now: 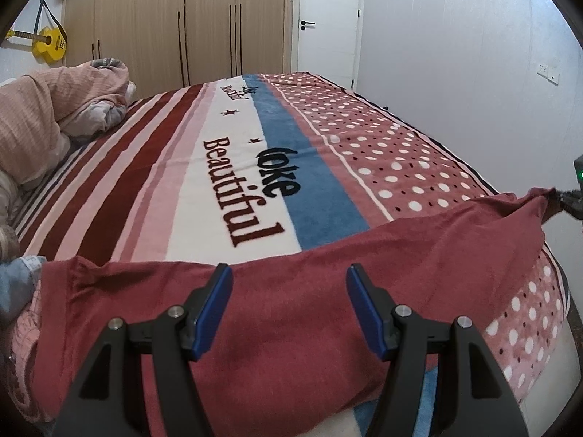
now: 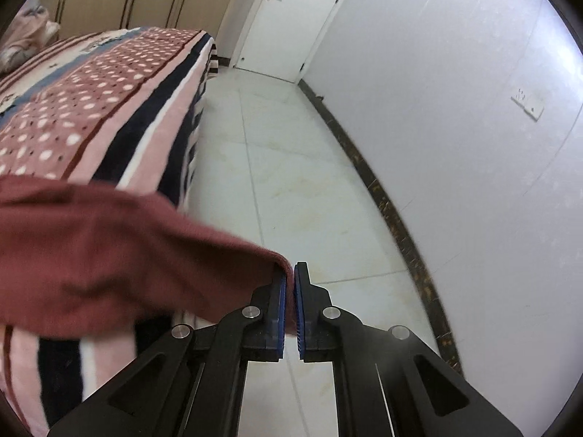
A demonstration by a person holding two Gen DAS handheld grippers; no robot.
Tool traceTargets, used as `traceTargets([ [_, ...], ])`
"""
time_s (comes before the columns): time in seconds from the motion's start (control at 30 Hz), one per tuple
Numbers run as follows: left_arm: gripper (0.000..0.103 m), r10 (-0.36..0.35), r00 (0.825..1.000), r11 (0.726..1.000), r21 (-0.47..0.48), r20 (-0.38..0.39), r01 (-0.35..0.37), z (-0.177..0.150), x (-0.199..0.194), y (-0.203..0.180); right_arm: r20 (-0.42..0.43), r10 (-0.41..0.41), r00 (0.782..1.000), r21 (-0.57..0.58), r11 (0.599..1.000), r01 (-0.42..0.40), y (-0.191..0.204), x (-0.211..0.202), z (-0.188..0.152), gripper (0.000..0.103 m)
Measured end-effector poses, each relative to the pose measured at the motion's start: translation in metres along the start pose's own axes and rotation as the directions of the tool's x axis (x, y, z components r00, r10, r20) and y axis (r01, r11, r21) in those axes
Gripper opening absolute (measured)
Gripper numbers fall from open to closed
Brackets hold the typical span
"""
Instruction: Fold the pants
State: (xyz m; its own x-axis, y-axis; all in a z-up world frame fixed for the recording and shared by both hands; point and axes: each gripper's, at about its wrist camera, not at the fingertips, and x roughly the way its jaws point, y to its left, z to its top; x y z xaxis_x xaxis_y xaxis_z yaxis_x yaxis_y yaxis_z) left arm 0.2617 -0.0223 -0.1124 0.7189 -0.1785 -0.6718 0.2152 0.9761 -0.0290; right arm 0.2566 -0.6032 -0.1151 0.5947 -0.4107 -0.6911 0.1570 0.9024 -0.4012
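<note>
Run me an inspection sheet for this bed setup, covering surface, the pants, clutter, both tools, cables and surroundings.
Surface: bed under a striped and dotted blanket printed "Beautiful".
Job's things: dark red pants spread across the near edge of the bed, one end pulled out past the bed's side over the floor.
Clutter: bunched pink bedding at the far left; a blue-grey cloth by the pants' left end.
Grippers: left tool open, hovering over the pants; right tool shut on the pants' end.
Cables: nothing seen.
Surroundings: wooden wardrobe, white door, yellow guitar on the wall, tiled floor, wall socket.
</note>
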Motion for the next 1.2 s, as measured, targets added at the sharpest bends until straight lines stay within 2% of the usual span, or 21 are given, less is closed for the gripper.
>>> traceTargets([
  [0.23,0.061,0.034,0.999,0.999,-0.004,-0.014,-0.034,-0.001,0.019,0.012,-0.089,0.023,0.996,-0.019,1.000,-0.025,0.002,0.036,0.031,0.000],
  [0.3,0.061,0.047,0.999,0.999,-0.008,-0.018,-0.047,-0.002,0.024,0.016,-0.156,0.055,0.986,-0.030,0.998,-0.060,0.011,0.058,0.033,0.006],
  [0.37,0.061,0.056,0.998,0.998,-0.016,-0.025,-0.056,-0.004,0.029,0.021,-0.194,0.078,0.978,-0.034,0.996,-0.086,0.026,0.076,0.032,0.048],
  [0.4,0.061,0.058,0.998,0.998,-0.021,-0.028,-0.058,-0.004,0.030,0.024,-0.194,0.080,0.978,-0.041,0.995,-0.090,0.030,0.078,0.033,0.052],
  [0.53,0.061,0.062,0.998,0.997,-0.034,-0.025,-0.063,-0.005,0.027,0.029,-0.136,0.063,0.989,-0.070,0.995,-0.073,0.045,0.057,0.036,0.053],
  [0.6,0.061,0.056,0.998,0.998,-0.039,-0.016,-0.056,-0.004,0.022,0.029,-0.066,0.101,0.993,-0.054,0.993,-0.105,0.047,0.032,0.041,0.053],
  [0.63,0.061,0.048,0.999,0.998,-0.041,-0.010,-0.048,-0.003,0.019,0.028,-0.019,0.156,0.988,-0.048,0.987,-0.156,0.051,0.015,0.044,0.053],
  [0.67,0.061,0.040,0.999,0.998,-0.042,-0.006,-0.040,-0.003,0.017,0.027,0.024,0.233,0.972,-0.054,0.971,-0.232,0.057,-0.003,0.046,0.053],
  [0.73,0.061,0.018,1.000,0.999,-0.032,-0.001,-0.018,-0.002,0.014,0.023,0.052,0.334,0.941,-0.087,0.940,-0.329,0.072,-0.022,0.050,0.054],
  [0.77,0.061,0.012,1.000,1.000,-0.027,-0.001,-0.012,-0.002,0.014,0.022,0.052,0.423,0.904,-0.140,0.900,-0.413,0.088,-0.034,0.052,0.058],
  [0.8,0.061,0.009,1.000,1.000,-0.023,-0.002,-0.009,-0.002,0.014,0.021,0.043,0.478,0.877,-0.184,0.867,-0.464,0.101,-0.041,0.052,0.059],
  [0.87,0.061,0.004,1.000,1.000,-0.016,0.001,-0.004,-0.003,0.013,0.021,0.005,0.538,0.843,-0.276,0.811,-0.516,0.131,-0.049,0.054,0.059],
  [0.93,0.061,-0.002,1.000,1.000,-0.019,0.000,0.002,-0.004,0.013,0.023,-0.033,0.535,0.844,-0.358,0.782,-0.510,0.165,-0.050,0.057,0.058],
  [1.03,0.061,-0.013,1.000,1.000,-0.019,-0.003,0.013,-0.006,0.015,0.027,-0.065,0.530,0.845,-0.390,0.766,-0.511,0.191,-0.046,0.058,0.053],
  [1.1,0.061,-0.014,1.000,1.000,-0.015,-0.002,0.014,-0.007,0.014,0.028,-0.116,0.553,0.825,-0.383,0.741,-0.551,0.194,-0.040,0.060,0.042],
  [1.13,0.061,-0.015,1.000,1.000,-0.014,-0.002,0.015,-0.008,0.014,0.029,-0.156,0.554,0.818,-0.384,0.729,-0.567,0.200,-0.033,0.062,0.033],
  [1.17,0.061,-0.017,1.000,1.000,-0.015,-0.001,0.017,-0.009,0.013,0.030,-0.182,0.541,0.821,-0.393,0.726,-0.565,0.203,-0.030,0.061,0.016],
  [1.2,0.061,-0.018,1.000,1.000,-0.016,-0.001,0.018,-0.009,0.013,0.032,-0.178,0.529,0.830,-0.402,0.731,-0.552,0.202,-0.032,0.058,0.007],
])
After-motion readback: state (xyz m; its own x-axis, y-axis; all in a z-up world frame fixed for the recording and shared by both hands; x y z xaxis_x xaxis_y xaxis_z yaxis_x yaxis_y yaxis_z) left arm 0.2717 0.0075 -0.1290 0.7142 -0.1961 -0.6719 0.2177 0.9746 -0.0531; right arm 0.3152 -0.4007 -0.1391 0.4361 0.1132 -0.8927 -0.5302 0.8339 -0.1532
